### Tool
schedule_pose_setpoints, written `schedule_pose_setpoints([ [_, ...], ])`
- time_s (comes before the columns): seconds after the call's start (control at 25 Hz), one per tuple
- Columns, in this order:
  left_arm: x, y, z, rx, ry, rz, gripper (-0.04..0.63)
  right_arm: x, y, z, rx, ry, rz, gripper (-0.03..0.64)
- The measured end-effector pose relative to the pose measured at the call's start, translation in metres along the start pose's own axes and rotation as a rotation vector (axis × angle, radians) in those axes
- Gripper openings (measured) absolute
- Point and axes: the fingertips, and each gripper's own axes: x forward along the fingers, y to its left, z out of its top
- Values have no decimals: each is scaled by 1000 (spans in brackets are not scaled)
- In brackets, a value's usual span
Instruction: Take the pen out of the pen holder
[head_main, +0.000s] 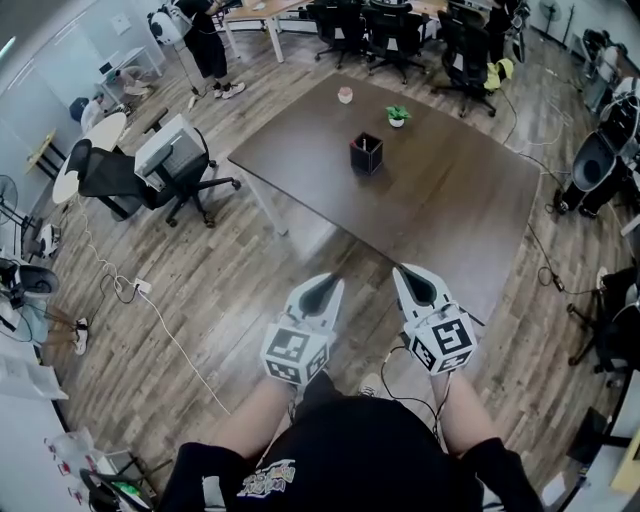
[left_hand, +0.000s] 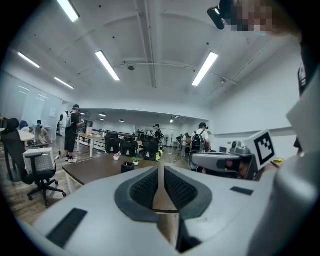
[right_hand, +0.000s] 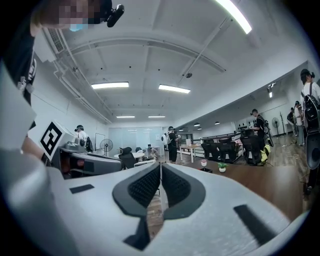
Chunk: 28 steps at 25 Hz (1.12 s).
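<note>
Room: open office with a wood-plank floor (head_main: 200, 270), black office chairs (head_main: 140, 180) around it, and a person (head_main: 207, 45) standing at the far left.
Counter: dark brown (head_main: 440, 200), set at an angle ahead of the person holding the claws, with its near corner just beyond the claw tips.
Pen holder: black square cup (head_main: 366, 154), upright on the far half of the counter and well apart from both claws; it also shows small in the left gripper view (left_hand: 127, 167).
Pen: a light shaft (head_main: 367, 146) stands inside the pen holder.
Left claw: its jaws (head_main: 325, 290) are pressed together with nothing between them, held over the floor short of the counter edge.
Right claw: its jaws (head_main: 415, 283) are likewise closed up and empty, just beside the left one at the counter's near corner.
Other things: a small potted plant (head_main: 398, 116) and a pink cup (head_main: 345, 95) sit beyond the pen holder, each apart from it.
</note>
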Motion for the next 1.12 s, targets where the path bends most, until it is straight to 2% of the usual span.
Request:
schedule_pose_setpoints([
  [0.08,2,7,-1,-1,2,-6,35,7,0,-1,-2,2,-8,42],
  [0.16,5,15,0,-3,3,-16,89,16,1,-2,-4,7,-15,67],
  [0.4,9,51,5,-15,5,-37,142,52,4,0,-1,29,-44,119],
  [1.12,36,202,11,-35,9,-106,163,189,17,-7,-8,64,-144,160],
])
